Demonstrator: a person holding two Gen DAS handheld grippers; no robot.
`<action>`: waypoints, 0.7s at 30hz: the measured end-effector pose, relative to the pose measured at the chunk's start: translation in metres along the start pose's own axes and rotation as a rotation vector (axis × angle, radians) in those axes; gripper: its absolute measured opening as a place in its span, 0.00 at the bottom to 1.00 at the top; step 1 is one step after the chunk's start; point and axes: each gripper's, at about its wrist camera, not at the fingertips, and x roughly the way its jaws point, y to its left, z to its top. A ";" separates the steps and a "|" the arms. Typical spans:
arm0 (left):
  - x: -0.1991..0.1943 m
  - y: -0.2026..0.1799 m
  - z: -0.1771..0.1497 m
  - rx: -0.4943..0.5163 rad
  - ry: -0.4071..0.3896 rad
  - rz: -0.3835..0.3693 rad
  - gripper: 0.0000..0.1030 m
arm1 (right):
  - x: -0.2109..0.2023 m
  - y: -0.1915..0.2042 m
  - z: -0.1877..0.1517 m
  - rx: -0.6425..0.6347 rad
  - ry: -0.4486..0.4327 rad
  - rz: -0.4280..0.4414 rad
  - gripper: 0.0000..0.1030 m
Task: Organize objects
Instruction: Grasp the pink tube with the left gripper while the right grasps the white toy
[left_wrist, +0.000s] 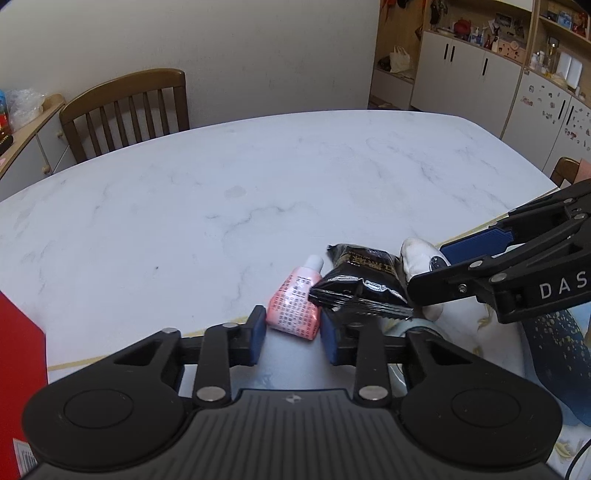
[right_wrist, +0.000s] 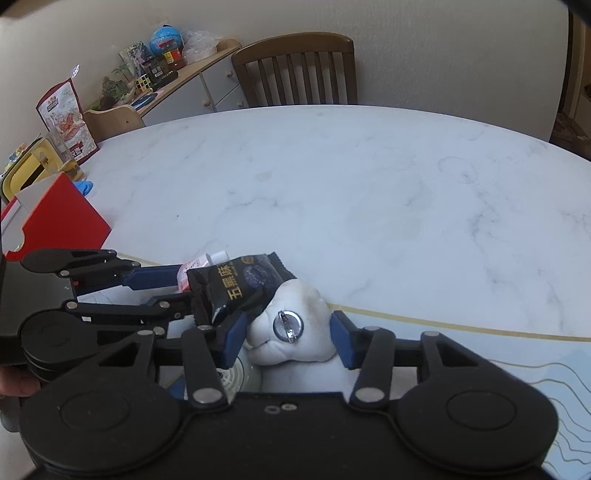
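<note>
Pinching soft pink tube (left_wrist: 293, 308), left hand-held gripper (left_wrist: 293, 334); right hand-held gripper (right_wrist: 288, 338) clasping white lumpy plush (right_wrist: 291, 332).

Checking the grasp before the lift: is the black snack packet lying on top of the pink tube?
Yes, in the left wrist view the black snack packet overlaps the upper right side of the pink tube.

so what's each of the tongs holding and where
Left tongs: the pink tube, gripped at its flat crimped end. Right tongs: the white plush, pads on either side of it.
</note>
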 end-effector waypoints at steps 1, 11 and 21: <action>-0.001 -0.001 0.000 -0.001 0.000 -0.001 0.27 | -0.001 0.000 -0.001 0.000 -0.001 -0.004 0.46; -0.031 -0.008 -0.015 -0.052 0.006 0.007 0.25 | -0.024 0.002 -0.021 0.020 -0.007 -0.021 0.43; -0.067 -0.008 -0.042 -0.136 0.017 -0.020 0.25 | -0.055 0.023 -0.046 0.003 0.005 -0.029 0.43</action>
